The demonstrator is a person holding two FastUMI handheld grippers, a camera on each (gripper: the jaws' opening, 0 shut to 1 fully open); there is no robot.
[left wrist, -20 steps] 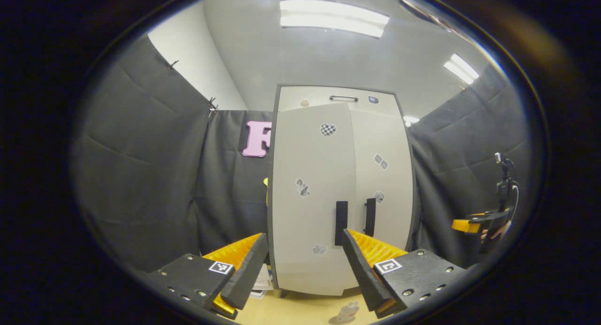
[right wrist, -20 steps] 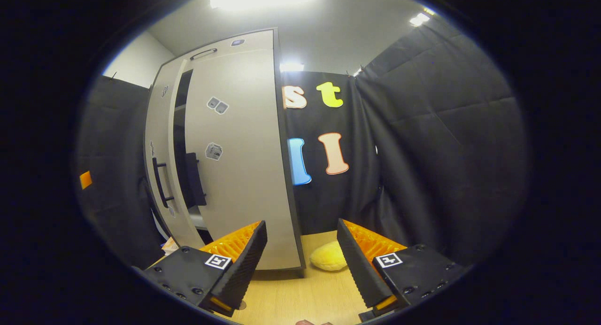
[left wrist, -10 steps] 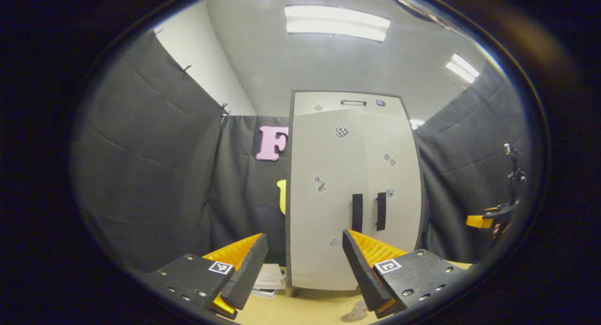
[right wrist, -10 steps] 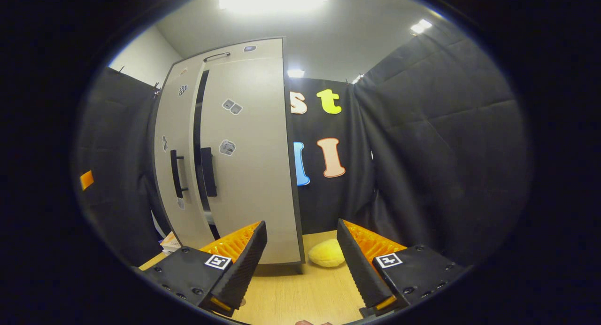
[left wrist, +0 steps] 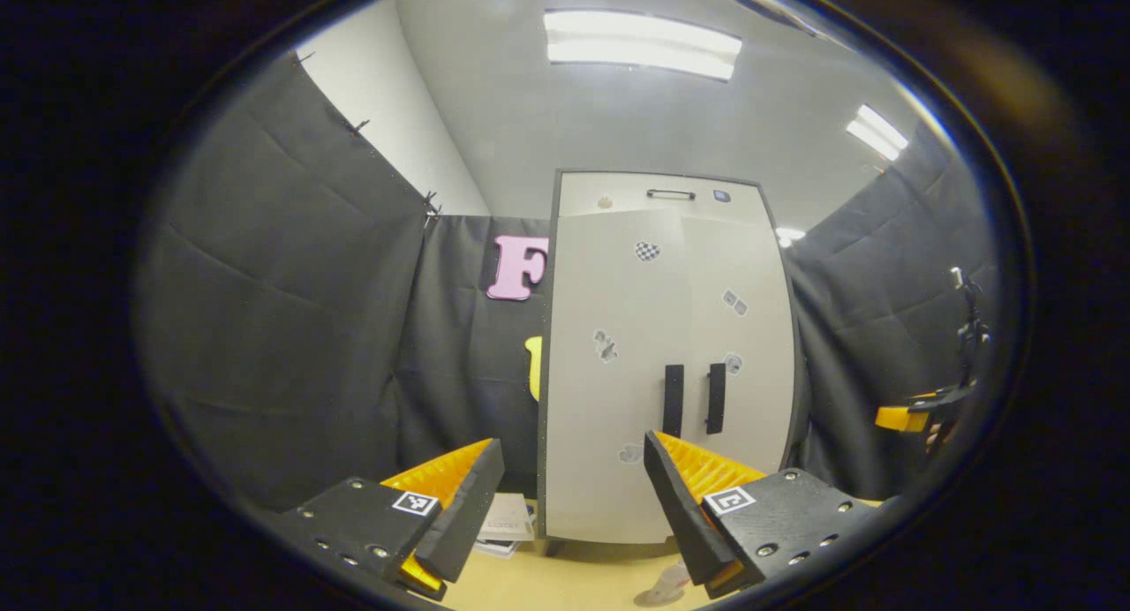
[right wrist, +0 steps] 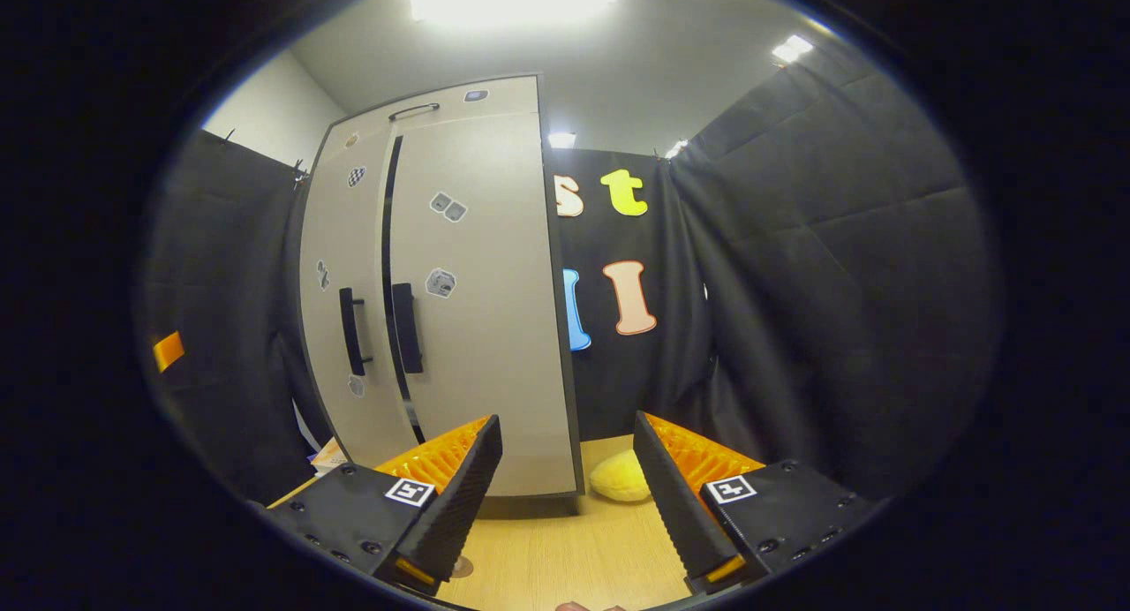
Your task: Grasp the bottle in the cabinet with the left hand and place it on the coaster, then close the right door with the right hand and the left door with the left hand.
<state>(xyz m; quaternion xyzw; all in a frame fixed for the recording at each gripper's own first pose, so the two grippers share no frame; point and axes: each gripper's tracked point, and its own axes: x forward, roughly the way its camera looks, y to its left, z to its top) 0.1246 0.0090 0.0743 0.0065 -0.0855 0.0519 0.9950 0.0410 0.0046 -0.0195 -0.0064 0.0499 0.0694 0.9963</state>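
Observation:
The pale cabinet (left wrist: 671,346) stands ahead in the left gripper view, with both doors almost flush and their two dark handles (left wrist: 695,399) side by side. My left gripper (left wrist: 569,514) is open and holds nothing, a little back from the doors. A clear bottle (left wrist: 664,584) stands on the wooden table just under its right finger. In the right gripper view the cabinet (right wrist: 459,267) is on the left, with a thin dark gap (right wrist: 388,267) between the doors. My right gripper (right wrist: 565,505) is open and empty, off the cabinet's right corner.
A yellow soft object (right wrist: 620,477) lies on the table (right wrist: 574,558) by the cabinet's right foot. A stack of papers (left wrist: 508,523) sits left of the cabinet. The other gripper (left wrist: 918,414) shows far right in the left gripper view. Black cloth walls close in all sides.
The left door has swung inward until it sits nearly flush with the right one. My left gripper has backed away from the cabinet. The right gripper has shifted only slightly.

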